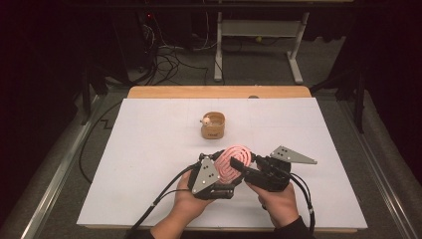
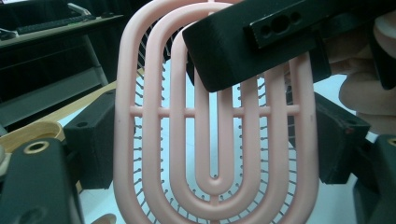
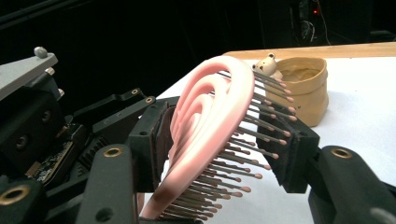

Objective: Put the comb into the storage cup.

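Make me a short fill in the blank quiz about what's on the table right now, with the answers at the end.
1. The brush held above the table is ____ in colour.
2. Both the left gripper and the right gripper grip the ____.
3. The small tan container sits ____ from the person than the brush.

Answers: pink; brush; farther

Pink brush (image 2: 215, 140) handle cut off below; its top behind black tongs (image 2: 252, 42).

White sheet (image 1: 149, 164) covers the counter (image 1: 219, 92); bare wood strip at far edge. Tan fabric pouch (image 1: 213, 125) w/ small bear figure (image 1: 204, 120) at its rim, mid-sheet. Behind: white desk frame (image 1: 259, 42), tangled cables (image 1: 169, 62) on floor.
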Demonstrator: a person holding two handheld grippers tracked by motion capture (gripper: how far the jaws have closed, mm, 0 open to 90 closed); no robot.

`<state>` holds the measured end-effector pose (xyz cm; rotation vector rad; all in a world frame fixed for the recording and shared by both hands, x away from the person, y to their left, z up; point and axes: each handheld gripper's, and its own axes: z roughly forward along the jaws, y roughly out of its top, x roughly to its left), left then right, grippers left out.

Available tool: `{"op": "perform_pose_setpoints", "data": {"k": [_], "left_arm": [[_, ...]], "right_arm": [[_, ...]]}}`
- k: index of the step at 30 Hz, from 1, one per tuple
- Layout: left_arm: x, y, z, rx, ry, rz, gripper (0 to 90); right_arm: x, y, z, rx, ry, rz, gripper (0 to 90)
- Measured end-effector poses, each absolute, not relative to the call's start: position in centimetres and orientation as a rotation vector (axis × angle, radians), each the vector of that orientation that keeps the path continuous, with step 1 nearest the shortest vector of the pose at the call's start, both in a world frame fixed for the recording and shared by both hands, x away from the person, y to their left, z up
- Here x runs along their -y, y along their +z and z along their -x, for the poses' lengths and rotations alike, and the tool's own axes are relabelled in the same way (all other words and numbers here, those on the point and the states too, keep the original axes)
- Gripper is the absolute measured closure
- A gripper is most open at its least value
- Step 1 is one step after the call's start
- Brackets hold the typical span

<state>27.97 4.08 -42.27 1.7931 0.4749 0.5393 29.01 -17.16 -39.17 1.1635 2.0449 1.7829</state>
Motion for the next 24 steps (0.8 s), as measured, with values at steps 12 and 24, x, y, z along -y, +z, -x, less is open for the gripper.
{"op": "perform_pose_setpoints", "data": {"k": [12,24], "left_arm": [[-3.90,-42.18,-27.80,-0.466,0.551,-1.795,18.0],[-3.92,-42.00,-27.72,-0.462,0.574,-1.801,18.0]], "right_arm": [[17.49,-39.13,-29.16,-2.052,1.837,-1.214,53.1],[17.44,-39.05,-29.15,-2.055,1.875,-1.233,56.7]]}}
